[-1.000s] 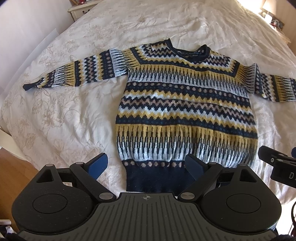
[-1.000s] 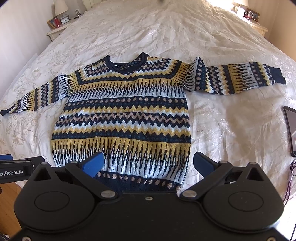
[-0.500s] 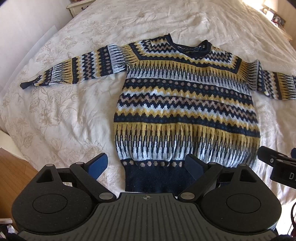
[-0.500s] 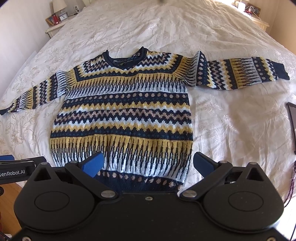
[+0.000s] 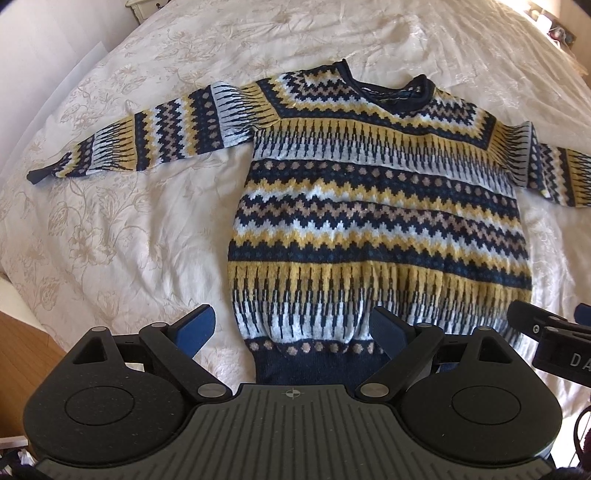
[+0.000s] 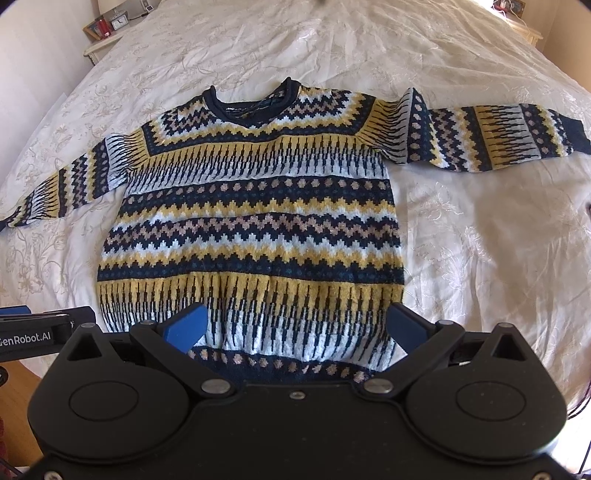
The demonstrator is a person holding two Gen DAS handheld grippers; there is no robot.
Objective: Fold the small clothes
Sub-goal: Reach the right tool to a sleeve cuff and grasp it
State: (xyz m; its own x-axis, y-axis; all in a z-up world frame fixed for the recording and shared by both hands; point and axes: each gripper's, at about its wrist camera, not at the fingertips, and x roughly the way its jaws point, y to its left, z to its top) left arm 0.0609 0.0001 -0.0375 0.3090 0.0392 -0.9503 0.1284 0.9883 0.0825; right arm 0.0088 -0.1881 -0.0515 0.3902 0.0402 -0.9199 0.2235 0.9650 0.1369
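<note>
Sweater right cuff cut off

Bright daylight from upper right, fisheye-bent edges

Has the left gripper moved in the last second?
Yes. The left gripper has eased forward over the bed: the sweater looks larger, and the bedside table at the top left has nearly left the view.

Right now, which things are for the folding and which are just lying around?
For the folding:
- patterned sweater, spread flat
- left gripper, jaws open
- right gripper, jaws open
- white bedspread it lies on

Just lying around:
- nightstand beside the bed
- small clock on it
- red-framed picture
</note>
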